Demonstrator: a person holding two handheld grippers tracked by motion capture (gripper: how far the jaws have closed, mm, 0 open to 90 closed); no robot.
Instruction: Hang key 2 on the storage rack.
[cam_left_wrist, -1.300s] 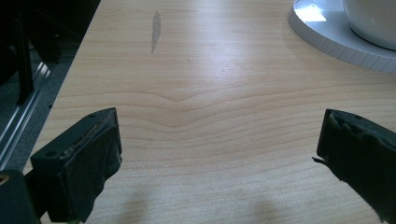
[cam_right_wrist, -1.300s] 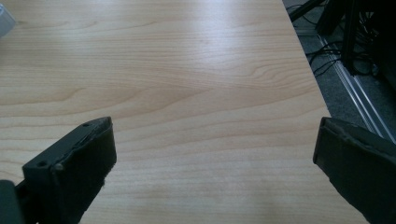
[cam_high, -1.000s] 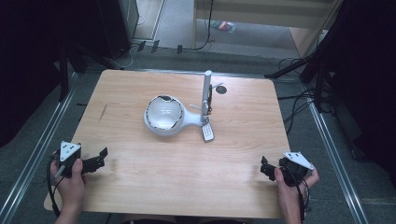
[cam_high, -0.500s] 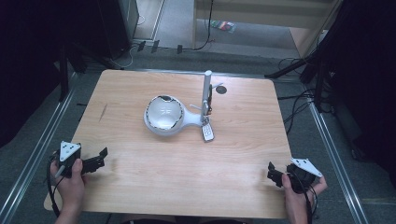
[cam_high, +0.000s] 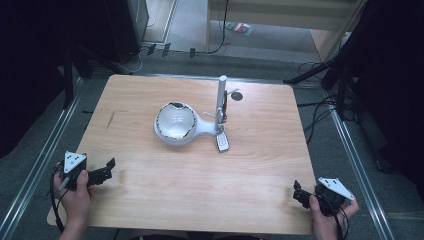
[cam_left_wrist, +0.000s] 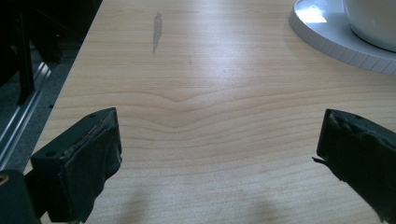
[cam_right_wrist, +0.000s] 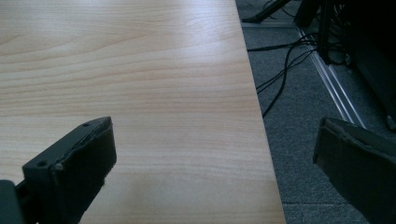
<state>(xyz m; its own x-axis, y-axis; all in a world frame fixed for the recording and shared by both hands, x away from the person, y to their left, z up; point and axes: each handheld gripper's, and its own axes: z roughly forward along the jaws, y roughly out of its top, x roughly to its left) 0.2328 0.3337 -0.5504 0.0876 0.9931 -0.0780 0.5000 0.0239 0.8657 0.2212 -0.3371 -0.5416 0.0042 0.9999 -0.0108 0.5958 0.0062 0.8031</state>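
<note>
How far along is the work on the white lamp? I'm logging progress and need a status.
Nothing looks done: the white lamp and the small remote beside its base sit untouched mid-table. Nothing is in hand either: the left hand-held gripper and right hand-held gripper hover open at the near corners of the table. Reaching and handling are all left.

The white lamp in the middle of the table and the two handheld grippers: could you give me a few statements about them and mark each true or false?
1. The white lamp lies near the middle of the table. True.
2. The left gripper is shut on the lamp. False: its jaws stand wide apart over bare wood, well short of the lamp.
3. The right gripper is open near the table's right edge. True.
4. A small remote lies beside the lamp. True.
5. The remote lies at the table's near left corner. False: it lies beside the lamp, near the centre.
</note>
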